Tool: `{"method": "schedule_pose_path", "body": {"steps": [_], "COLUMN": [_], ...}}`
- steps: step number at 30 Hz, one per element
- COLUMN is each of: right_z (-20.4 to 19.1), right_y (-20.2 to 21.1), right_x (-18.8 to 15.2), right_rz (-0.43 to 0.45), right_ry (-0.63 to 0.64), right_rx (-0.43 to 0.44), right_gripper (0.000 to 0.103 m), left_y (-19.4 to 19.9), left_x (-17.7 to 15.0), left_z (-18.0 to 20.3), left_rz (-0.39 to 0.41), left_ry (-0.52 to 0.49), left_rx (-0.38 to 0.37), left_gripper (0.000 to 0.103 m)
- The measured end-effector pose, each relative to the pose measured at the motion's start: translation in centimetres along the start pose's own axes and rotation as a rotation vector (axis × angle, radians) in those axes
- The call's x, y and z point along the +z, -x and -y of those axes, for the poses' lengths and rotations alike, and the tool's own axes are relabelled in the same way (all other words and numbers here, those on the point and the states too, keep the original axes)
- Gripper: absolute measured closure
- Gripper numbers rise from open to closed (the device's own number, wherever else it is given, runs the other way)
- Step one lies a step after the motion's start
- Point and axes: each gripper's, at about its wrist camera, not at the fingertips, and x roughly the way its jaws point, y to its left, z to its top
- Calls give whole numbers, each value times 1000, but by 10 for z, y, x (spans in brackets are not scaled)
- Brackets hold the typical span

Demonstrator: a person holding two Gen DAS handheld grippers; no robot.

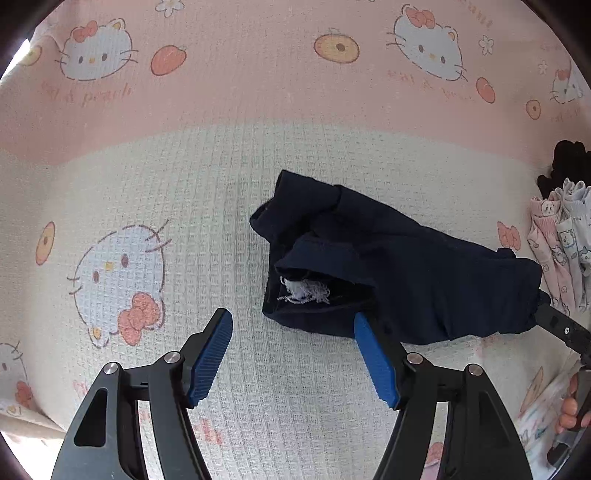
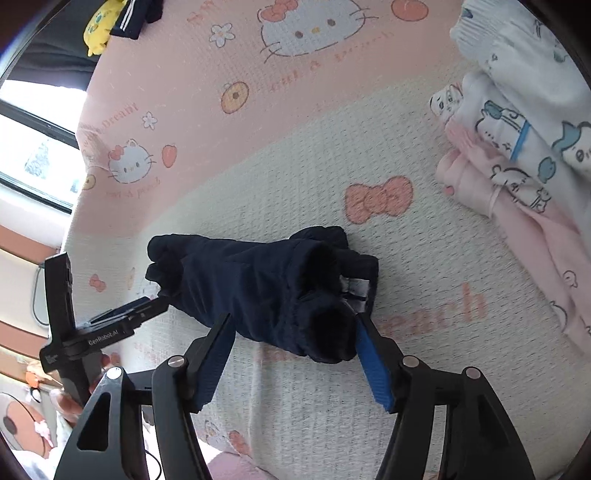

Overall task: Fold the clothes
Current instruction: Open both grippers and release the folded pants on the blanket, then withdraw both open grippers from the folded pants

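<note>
A crumpled dark navy garment lies on a pink and white cat-print bed cover; a frayed white label shows inside its near fold. My left gripper is open at the garment's lower left edge, and its right pad touches the cloth. In the right wrist view the garment lies bunched lengthwise. My right gripper stands open with the garment's rolled end between its pads, not pinched. The left gripper shows at the garment's far left end. The right gripper shows at the right edge.
A stack of folded pastel printed clothes lies right of the garment, also visible as folded clothes. A black item sits behind that stack. A yellow plush and a dark striped garment lie far back. A window is on the left.
</note>
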Motion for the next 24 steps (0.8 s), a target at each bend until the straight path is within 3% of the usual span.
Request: {"method": "schedule_pose_path", "body": {"steps": [3, 6, 11, 14, 15, 17, 20, 24], "right_z": [0, 2, 6, 5, 3, 2, 0, 8], "right_y": [-5, -12, -14, -15, -15, -16, -16, -13], "right_x": [1, 1, 1, -1, -1, -1, 0, 6], "right_rz": [-12, -31, -20, -4, -1, 1, 5, 19], "right_ry": [9, 13, 4, 32, 49, 70, 100, 57], "right_rx": [-35, -73, -49, -54, -61, -81, -111, -104], "right_gripper": [38, 38, 38, 39, 49, 60, 65, 67], "left_y": [0, -3, -12, -12, -15, -18, -13, -13], "left_x": [-3, -2, 3, 5, 6, 7, 10, 21], "left_z": [8, 18, 32, 37, 36, 33, 17, -10], "left_rz": [16, 69, 129, 157, 157, 156, 142, 130], "left_ry": [-30, -68, -138, -158, -160, -161, -142, -77], "left_rx": [12, 111, 207, 201, 205, 215, 233, 227], "left_gripper": [36, 36, 37, 37, 37, 50, 56, 57]}}
